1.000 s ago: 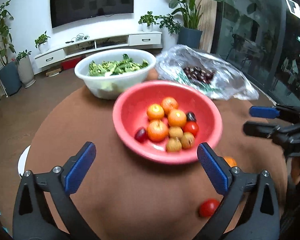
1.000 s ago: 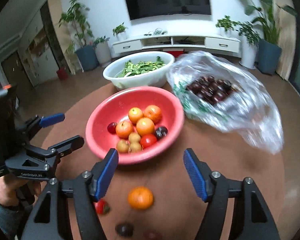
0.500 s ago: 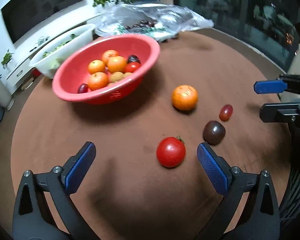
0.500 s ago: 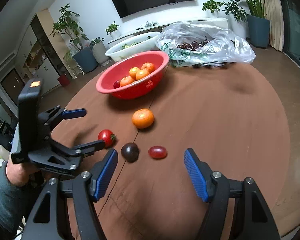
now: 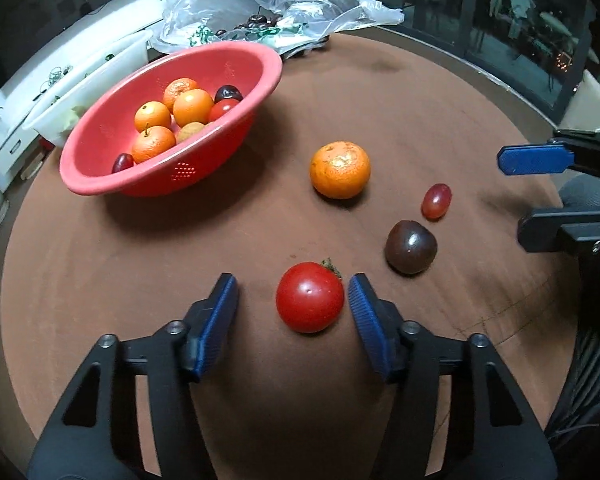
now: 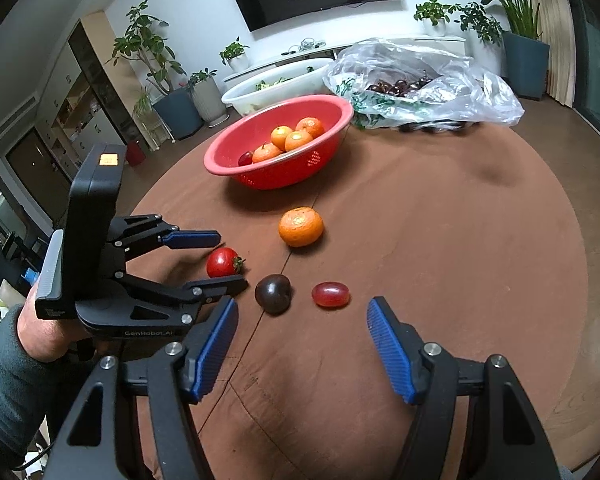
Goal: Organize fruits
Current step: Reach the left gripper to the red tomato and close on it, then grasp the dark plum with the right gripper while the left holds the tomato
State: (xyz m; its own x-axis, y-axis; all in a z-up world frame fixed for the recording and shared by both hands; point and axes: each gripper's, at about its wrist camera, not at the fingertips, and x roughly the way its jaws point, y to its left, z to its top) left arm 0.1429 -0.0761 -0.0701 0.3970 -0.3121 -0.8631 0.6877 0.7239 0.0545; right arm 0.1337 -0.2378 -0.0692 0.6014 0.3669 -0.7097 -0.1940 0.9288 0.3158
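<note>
**Left fingers closing around the loose tomato**

Between the blue pads of the left gripper (image 5: 293, 316), in the left wrist view, sits a red tomato (image 5: 309, 297) on the brown tabletop (image 5: 440, 120). The fingers have just been closing and now stand a little apart on either side of it: the right-hand pad is just beside the skin, while a clear gap remains on the left, so no clamp yet. Beyond lie a tangerine (image 5: 340, 169), a dark plum (image 5: 411, 246) and a red grape (image 5: 436, 201), all loose and apart from each other. The red colander (image 5: 100, 184), farther back on the left, already holds several fruits.

From the right wrist view, the right gripper (image 6: 300, 348) hovers with its fingers wide apart and nothing between them, the plum (image 6: 273, 293) and grape (image 6: 330, 294) lying just ahead. The left gripper (image 6: 216, 258) brackets the tomato (image 6: 222, 262) from the side; the colander (image 6: 336, 120) stands well beyond the tangerine (image 6: 301, 226).

The step in hand looks like picking up the tomato. Next, the left fingers probably need to finish closing gently, since a tomato bruises easily, then lift and carry it over the colander rim.
</note>
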